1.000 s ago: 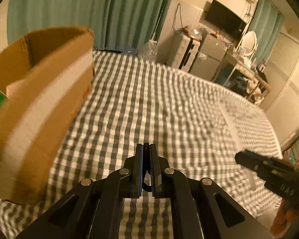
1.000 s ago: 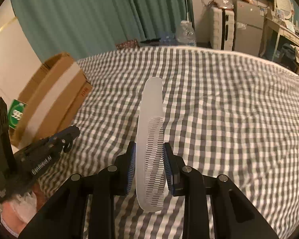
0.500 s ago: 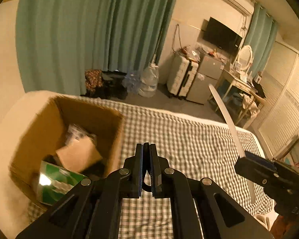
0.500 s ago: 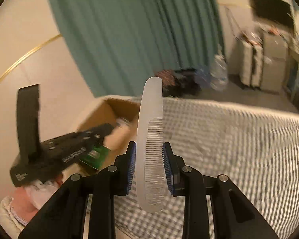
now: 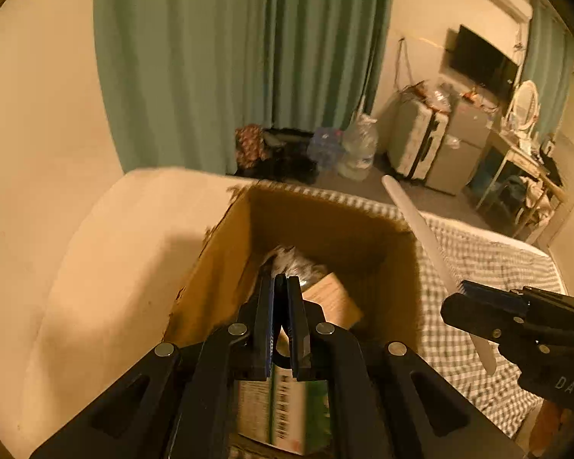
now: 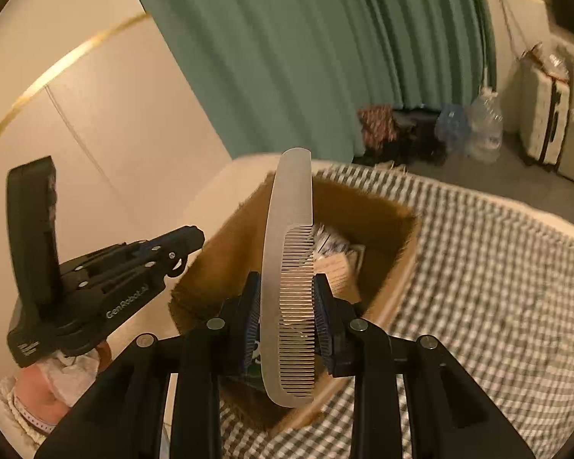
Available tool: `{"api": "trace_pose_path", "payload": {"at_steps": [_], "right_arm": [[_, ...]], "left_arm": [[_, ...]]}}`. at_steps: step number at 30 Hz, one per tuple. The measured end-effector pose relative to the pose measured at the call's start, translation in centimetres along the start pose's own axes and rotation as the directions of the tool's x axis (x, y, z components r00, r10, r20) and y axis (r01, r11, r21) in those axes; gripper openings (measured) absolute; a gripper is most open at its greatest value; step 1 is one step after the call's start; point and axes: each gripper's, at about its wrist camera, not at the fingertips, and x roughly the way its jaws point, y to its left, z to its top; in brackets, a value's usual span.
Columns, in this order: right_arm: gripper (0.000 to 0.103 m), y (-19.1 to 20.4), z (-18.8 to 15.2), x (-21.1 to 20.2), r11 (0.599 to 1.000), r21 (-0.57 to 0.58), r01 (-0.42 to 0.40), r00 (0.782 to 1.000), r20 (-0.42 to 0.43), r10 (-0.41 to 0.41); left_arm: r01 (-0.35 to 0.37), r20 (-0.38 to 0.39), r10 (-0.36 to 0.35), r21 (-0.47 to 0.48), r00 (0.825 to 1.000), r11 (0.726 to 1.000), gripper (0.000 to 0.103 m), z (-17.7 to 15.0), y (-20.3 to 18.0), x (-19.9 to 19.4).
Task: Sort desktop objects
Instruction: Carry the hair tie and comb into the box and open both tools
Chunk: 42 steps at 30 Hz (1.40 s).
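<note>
- Since half a second ago, both views have closed in on the cardboard box [image 6: 386,267]; it now sits directly under the left hand-held gripper [image 5: 281,287] rather than off to its left.
- The right hand-held gripper [image 6: 287,298] stays clamped on the comb [image 6: 287,252], now poised above the box's open top.
- The left hand-held gripper's jaws are pressed together, empty.
- The comb is pale, translucent, gently curved, with fine teeth along its right edge and a plain handle pointing away.
- The box rests on the checked bed [image 6: 497,287].
</note>
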Motion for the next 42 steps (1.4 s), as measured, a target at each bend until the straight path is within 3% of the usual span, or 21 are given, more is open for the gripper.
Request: {"api": "trace_pose_path", "payload": {"at_steps": [3,4,5,6,7,11,15,18,21,26,31,33,38,42], "right_arm": [[0.027,-0.1,0.0,2.3,1.000,-0.022,0.016,1.000,-0.016,-0.016],[0.030,0.0,-0.1,2.5,1.000,-0.023,0.020,1.000,-0.010,-0.020],[0.056,0.1,0.0,2.9,1.000,-0.021,0.020,1.000,-0.008,-0.020],[0.076,0.1,0.1,3.3,1.000,-0.018,0.015,1.000,-0.008,-0.015],[0.103,0.2,0.1,3.4,1.000,-0.022,0.022,1.000,0.001,-0.022],[0.103,0.1,-1.4,1.8,0.977,-0.062,0.204,0.976,0.086,-0.198],[0.103,0.1,-3.0,-1.2,0.953,-0.067,0.296,0.948,0.144,-0.284],[0.103,0.2,-4.3,-4.8,0.930,-0.053,0.363,0.917,0.198,-0.346],[0.103,1.2,-6.1,-9.0,0.894,-0.011,0.449,0.861,0.272,-0.429],[0.103,1.3,-10.3,-13.8,0.856,0.054,0.514,0.795,0.343,-0.500],[0.103,-0.9,-13.6,-13.5,0.827,0.088,0.555,0.789,0.259,-0.557],[0.103,-1.9,-14.5,-13.6,0.819,0.111,0.563,0.782,0.246,-0.572],[0.103,-3.8,-14.4,-13.0,0.832,0.179,0.525,0.814,0.178,-0.552],[0.103,-3.5,-14.3,-12.8,0.830,0.203,0.519,0.813,0.181,-0.553]], "left_arm": [[-0.006,-0.003,0.006,0.020,1.000,1.000,0.011,-0.8,0.8,1.9],[-0.008,0.004,0.008,0.022,1.000,1.000,0.027,-1.0,1.0,2.2],[-0.006,0.006,0.006,0.021,1.000,1.000,0.045,-1.1,1.1,2.4],[-0.019,0.001,0.019,0.017,1.000,1.000,0.093,-1.4,1.3,2.7],[-0.045,-0.008,0.046,0.012,0.999,0.999,0.103,-1.7,1.7,3.1],[-0.037,0.060,0.031,0.097,0.998,0.995,0.103,-3.5,1.1,2.1],[-0.069,0.113,0.045,0.219,0.993,0.973,0.103,-4.6,-0.9,-0.3],[-0.110,0.183,0.067,0.234,0.981,0.966,0.103,-5.0,-2.6,-3.7],[-0.146,0.276,0.088,0.195,0.957,0.970,0.103,-6.5,-3.8,-7.4],[-0.072,0.239,0.030,0.168,0.971,0.983,0.103,-8.6,-6.8,-9.0],[0.019,0.194,-0.039,0.106,0.980,0.994,0.103,-10.4,-8.5,-7.8],[0.013,0.181,-0.025,0.068,0.983,0.998,0.103,-11.0,-8.3,-7.4],[0.031,0.166,-0.036,0.036,0.985,0.999,0.103,-11.5,-7.5,-7.5],[0.025,0.171,-0.029,0.030,0.985,0.999,0.103,-11.6,-7.4,-7.6]]}}
